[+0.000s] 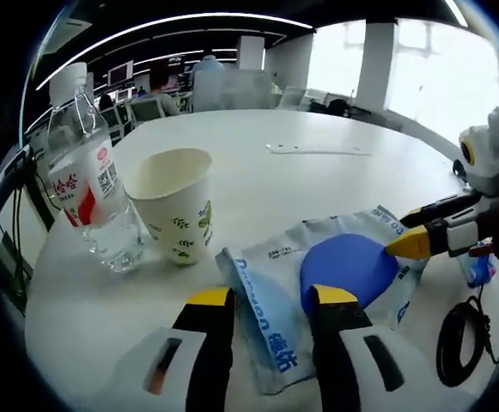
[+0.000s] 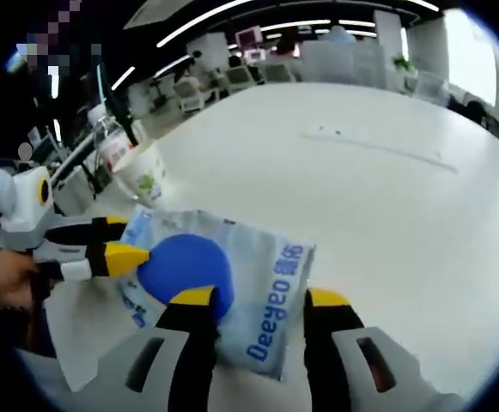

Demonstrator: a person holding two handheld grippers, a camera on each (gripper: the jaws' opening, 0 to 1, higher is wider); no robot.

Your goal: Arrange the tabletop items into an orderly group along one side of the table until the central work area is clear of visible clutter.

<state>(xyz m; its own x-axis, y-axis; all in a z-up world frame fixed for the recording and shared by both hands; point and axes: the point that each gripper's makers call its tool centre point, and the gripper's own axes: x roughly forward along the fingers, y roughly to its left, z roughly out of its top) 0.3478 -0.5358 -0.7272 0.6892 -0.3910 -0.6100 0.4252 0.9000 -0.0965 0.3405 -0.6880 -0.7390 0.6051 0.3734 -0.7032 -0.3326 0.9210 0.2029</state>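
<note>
A pale blue packet with blue lettering (image 1: 270,330) (image 2: 270,287) lies flat on the white table (image 1: 318,189), and a blue round disc (image 1: 348,270) (image 2: 185,266) rests on it. My left gripper (image 1: 272,300) is open, its jaws straddling the packet's near corner; it enters the right gripper view from the left (image 2: 122,240), tips by the disc. My right gripper (image 2: 262,300) is open over the packet's opposite edge; it also appears in the left gripper view (image 1: 408,230), tips at the disc's rim. A clear water bottle (image 1: 86,172) (image 2: 112,142) and a paper cup (image 1: 176,202) (image 2: 146,176) stand upright together.
A thin pale strip (image 1: 318,150) (image 2: 378,146) lies on the far part of the table. A black cable (image 1: 459,330) coils at the table's right edge beside a small blue item (image 1: 477,270). Office chairs and desks stand beyond the table.
</note>
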